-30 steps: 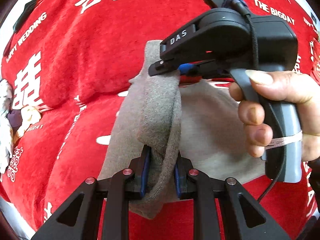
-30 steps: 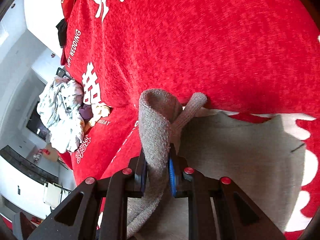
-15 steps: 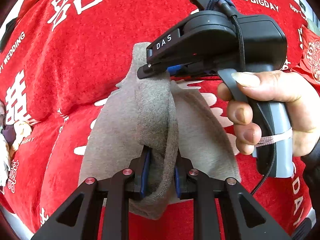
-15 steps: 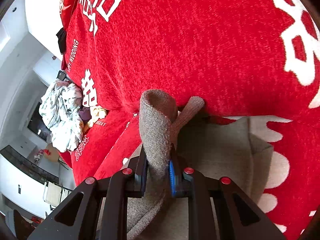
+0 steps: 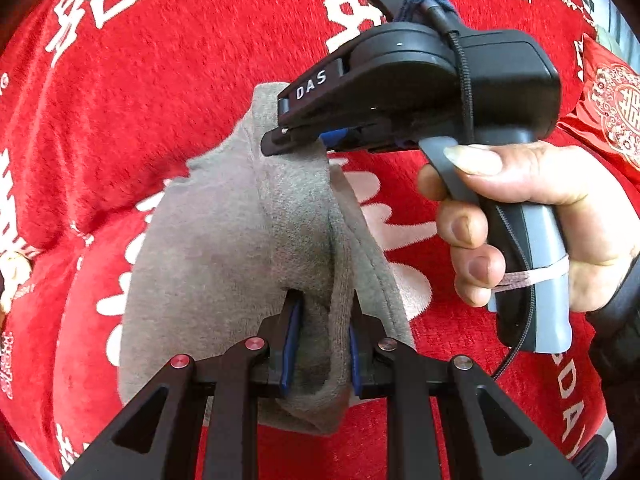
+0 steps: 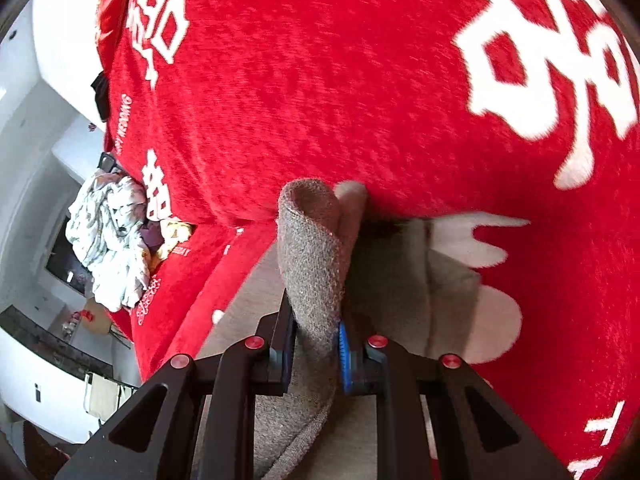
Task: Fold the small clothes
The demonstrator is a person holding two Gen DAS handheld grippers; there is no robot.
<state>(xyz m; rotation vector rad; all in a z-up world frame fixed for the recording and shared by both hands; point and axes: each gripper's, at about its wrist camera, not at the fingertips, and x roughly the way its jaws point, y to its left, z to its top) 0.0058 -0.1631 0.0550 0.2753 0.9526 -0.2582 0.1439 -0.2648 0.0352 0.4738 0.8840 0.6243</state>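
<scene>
Hanging pinched between both tongs: grey garment (image 5: 224, 240)

My right gripper (image 5: 304, 142) is black plastic stamped "DAS", grey handle, braided cable (image 5: 464, 80), green LEDs; fingers (image 6: 345, 354) blue-padded, red screws.

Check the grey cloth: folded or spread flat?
Partly folded: grey cloth is doubled over itself, its edge pinched by left gripper and right gripper.

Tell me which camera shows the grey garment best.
The left wrist view: the grey garment spreads over the red blanket, pinched by both the left gripper and right gripper. The right wrist view shows only its clamped fold.
</scene>
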